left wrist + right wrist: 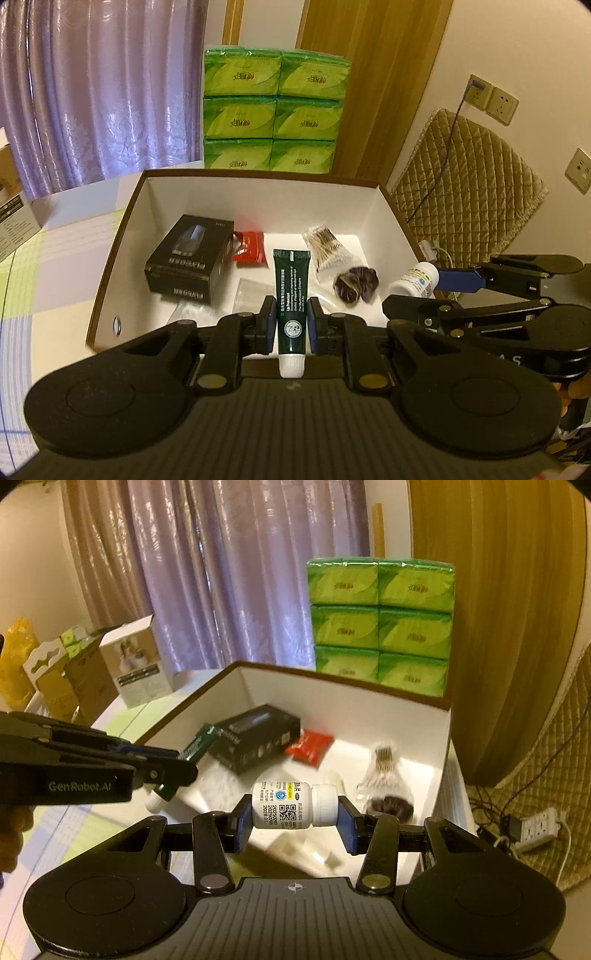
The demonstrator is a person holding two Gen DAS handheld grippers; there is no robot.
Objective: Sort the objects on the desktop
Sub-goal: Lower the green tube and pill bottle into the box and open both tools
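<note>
1. Over the near edge of the open box (122, 236), the left gripper (291, 320) pinched a dark green tube (291, 295) between its blue pads (268, 325), the tube's white cap (291, 365) pointing back toward the camera.
2. Just to the right, the right gripper (295, 812) clamped a white pill bottle (291, 805) end to end, its ribbed cap (325, 805) against the right pad (347, 825) and its base against the left one.
3. From the left wrist view, that bottle (413, 278) hung over the box's right rim, apart from the tube.
4. Inside the white-lined box lay a black carton (192, 258), a red packet (251, 247) touching its right side, a bag of cotton swabs (325, 245), and a dark brown crumpled wrapper (356, 284) just in front of the swabs.
5. Clear plastic items (251, 291) sat near the front of the box; what they were could not be told.
6. Behind the box stood 6 green tissue packs (275, 110), stacked 3 high in 2 columns, against a purple curtain (99, 92) and a wooden door (373, 81).
7. On the counter (55, 280) left of the box stood a white cardboard box (138, 668).
</note>
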